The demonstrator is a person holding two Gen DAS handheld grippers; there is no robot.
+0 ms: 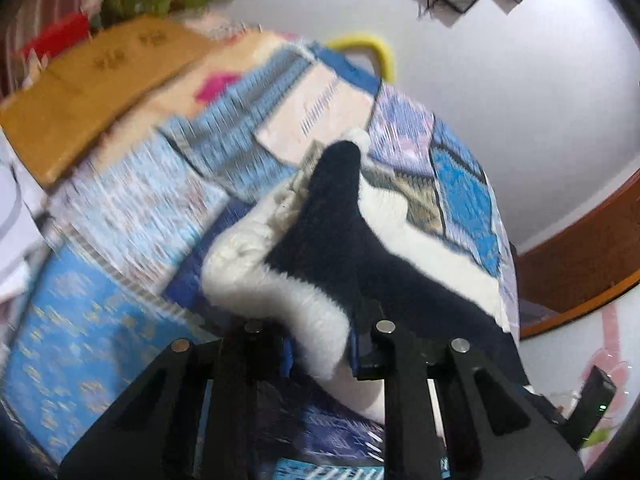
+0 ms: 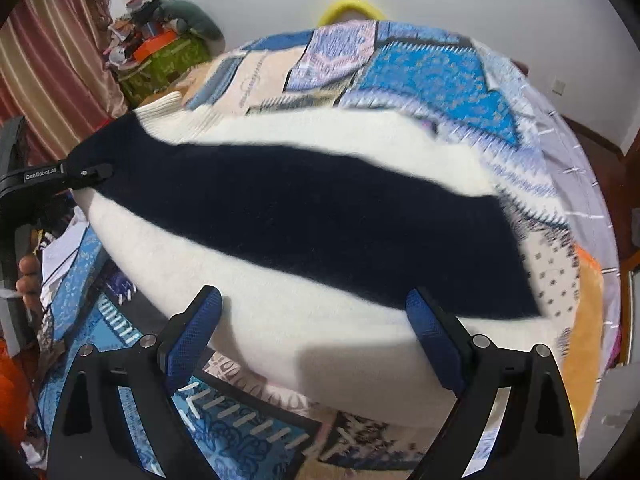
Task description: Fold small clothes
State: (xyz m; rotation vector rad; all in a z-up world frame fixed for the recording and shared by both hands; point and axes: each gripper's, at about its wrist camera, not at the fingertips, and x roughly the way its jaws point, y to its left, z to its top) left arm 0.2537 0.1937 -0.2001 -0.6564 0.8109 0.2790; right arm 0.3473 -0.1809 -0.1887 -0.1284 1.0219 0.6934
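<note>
A small fluffy sweater (image 2: 304, 216), white with a wide black band, lies spread on a patchwork bedspread (image 2: 432, 76). My left gripper (image 1: 320, 350) is shut on the sweater's edge (image 1: 316, 320) and holds that part lifted; the cloth rises ahead of it into a black peak. In the right wrist view the left gripper (image 2: 90, 174) clamps the sweater's far left edge. My right gripper (image 2: 316, 336) is open, its blue-padded fingers (image 2: 196, 332) spread just above the sweater's near white edge, holding nothing.
The bed's blue patchwork cover fills both views. A brown cardboard box (image 1: 96, 92) lies at the far left. A yellow ring (image 2: 350, 6) sits behind the bed by the white wall. Cluttered green boxes (image 2: 164, 60) and a curtain (image 2: 52, 52) stand at the left.
</note>
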